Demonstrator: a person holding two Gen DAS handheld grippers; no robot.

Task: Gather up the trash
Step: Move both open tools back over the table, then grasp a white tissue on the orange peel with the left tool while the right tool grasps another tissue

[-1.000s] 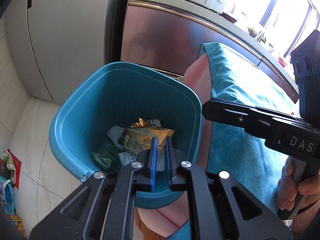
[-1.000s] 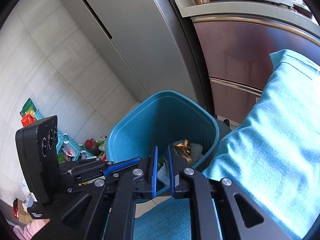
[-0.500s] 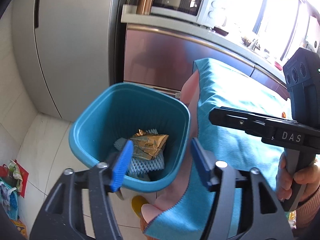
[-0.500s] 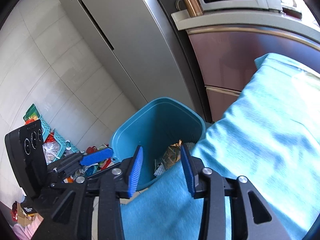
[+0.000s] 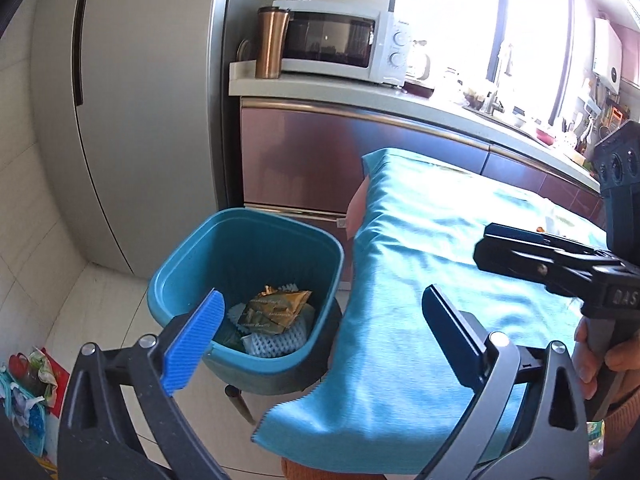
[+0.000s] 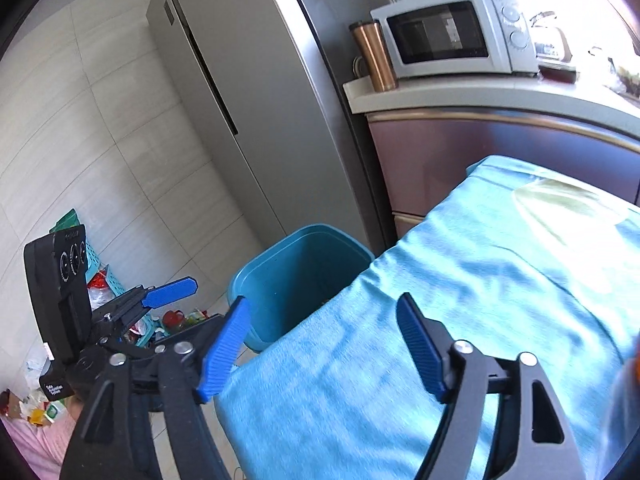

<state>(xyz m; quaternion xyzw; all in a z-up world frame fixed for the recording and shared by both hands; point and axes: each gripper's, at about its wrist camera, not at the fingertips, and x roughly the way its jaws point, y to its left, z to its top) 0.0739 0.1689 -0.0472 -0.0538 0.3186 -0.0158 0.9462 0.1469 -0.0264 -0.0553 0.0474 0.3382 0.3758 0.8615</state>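
Observation:
A teal bin (image 5: 188, 256) stands on the floor beside the table's end. Inside it lie a gold wrapper (image 5: 276, 308), white foam netting (image 5: 276, 344) and other scraps. My left gripper (image 5: 323, 292) hovers above the bin's near rim and the table corner; its jaws are opening wide, with nothing between them. My right gripper (image 6: 323, 298) is over the teal cloth (image 6: 460, 280) at the table's edge, jaws also opening and empty. The bin (image 6: 304, 248) shows beyond it, its contents hidden by the cloth. A hand (image 5: 600, 344) holds the right gripper's handle.
A grey fridge (image 5: 132, 120) rises behind the bin. A cabinet and counter (image 5: 360, 96) carry a microwave (image 5: 332, 44) and a copper tumbler (image 5: 272, 44). The bin rests on a stool with a leg (image 5: 240, 400) showing. Baskets and clutter (image 6: 120, 304) sit on the floor at left.
Both grippers have drawn back and upward from the bin, and their jaws went from shut to wide apart. The gold wrapper stays in the bin.

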